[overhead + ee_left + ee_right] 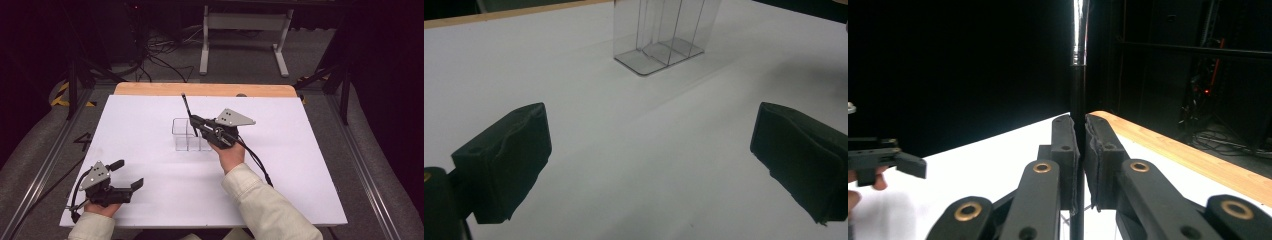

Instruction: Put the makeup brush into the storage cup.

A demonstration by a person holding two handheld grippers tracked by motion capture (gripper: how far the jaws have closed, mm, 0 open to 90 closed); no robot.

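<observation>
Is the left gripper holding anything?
No. The left gripper has its fingers wide apart over bare white table.

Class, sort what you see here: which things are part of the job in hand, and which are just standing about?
In the job:
- right gripper, shut on a thin black rod
- clear divided container, under that rod
- left gripper, open, apart from the container

Standing about:
- white table top, as work surface
- white stand on the floor
- floor cables

Clear divided container (659,37) was cut off at frame top; thin black rod's (1078,125) lower end was hidden btwn right gripper (1079,165) jaws.
</observation>
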